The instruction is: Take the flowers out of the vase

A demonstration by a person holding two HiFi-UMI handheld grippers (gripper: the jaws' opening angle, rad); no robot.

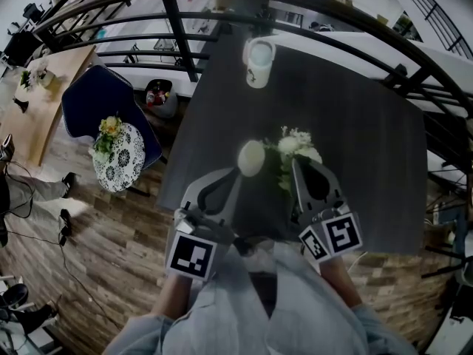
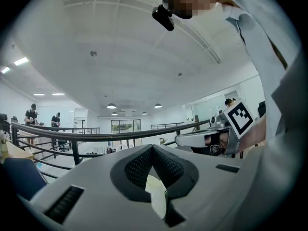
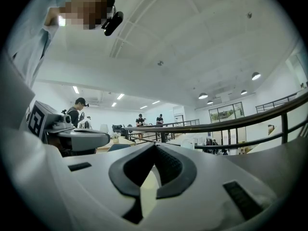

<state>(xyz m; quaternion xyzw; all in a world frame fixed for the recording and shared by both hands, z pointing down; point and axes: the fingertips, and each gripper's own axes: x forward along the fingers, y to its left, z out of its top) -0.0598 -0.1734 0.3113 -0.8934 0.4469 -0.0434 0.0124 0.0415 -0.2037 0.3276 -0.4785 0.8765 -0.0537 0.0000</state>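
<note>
In the head view a small white vase (image 1: 251, 157) stands on the dark table (image 1: 369, 146). My left gripper (image 1: 238, 171) is shut with its tips at the vase's near edge. A bunch of white flowers (image 1: 297, 145) with green leaves sits just right of the vase, at the tips of my right gripper (image 1: 295, 164), which is shut on the stems. In the left gripper view the black pads (image 2: 139, 170) meet over a pale surface with a bit of green stem (image 2: 166, 193). The right gripper view shows its pads (image 3: 171, 170) pressed together too.
A second white cup-like vessel (image 1: 259, 61) stands near the table's far edge. A black railing (image 1: 177, 28) runs behind the table. To the left are a dark blue chair (image 1: 96, 98) and a round patterned stool with flowers (image 1: 118, 154) on the wooden floor.
</note>
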